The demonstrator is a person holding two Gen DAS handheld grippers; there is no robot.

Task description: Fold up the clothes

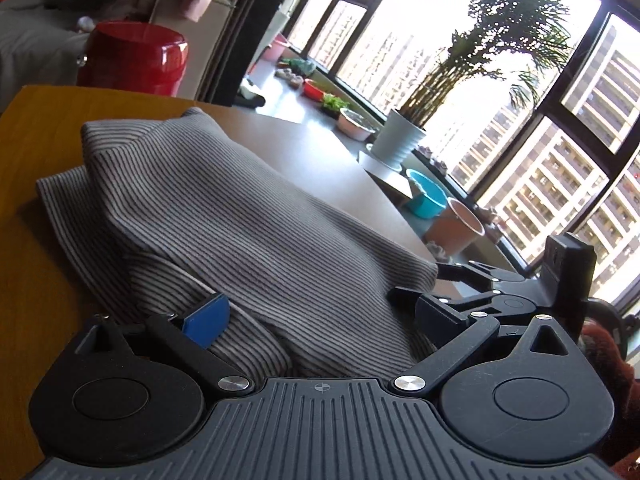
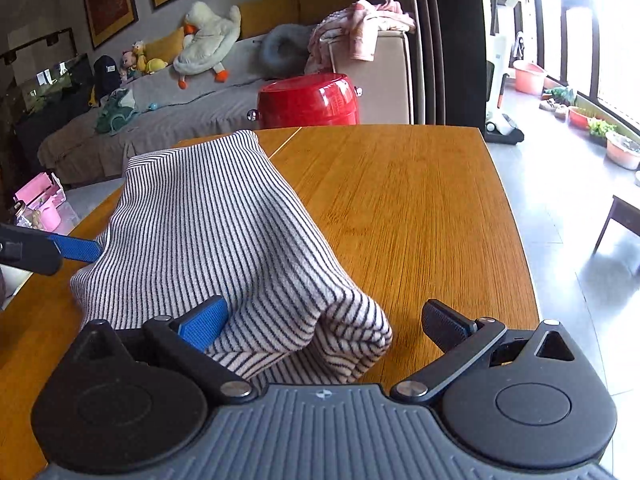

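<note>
A striped garment point(image 2: 208, 240), white with thin dark lines, lies folded into a loose, puffy bundle on a wooden table point(image 2: 420, 216). It sits toward the table's left half in the right wrist view, with bare wood stretching away to its right. Behind the table stands a red bucket point(image 2: 308, 100), and beyond that a grey sofa point(image 2: 168, 108) with soft toys.

The right gripper point(image 2: 324, 326) is spread as wide as it goes and grips nothing. The garment's near rounded corner bulges into the gap between its fingers, the left blue pad point(image 2: 204, 322) touching the cloth and the right finger standing clear over bare wood.

The left gripper point(image 1: 320, 316) is also spread, with the garment's near edge filling the space between its fingers. Its left blue pad point(image 1: 208, 322) is tucked against a fold; the right finger is partly hidden by cloth, so contact there cannot be told, but nothing looks pinched.

Risks, as a judgement: the top layer stands high and springy, so it may slump or slide open once left alone. Either blue pad, resting against cloth, could drag a layer along if the gripper pulls away sideways. The two grippers sit just beside each other at the garment's near edge and could knock together.
</note>
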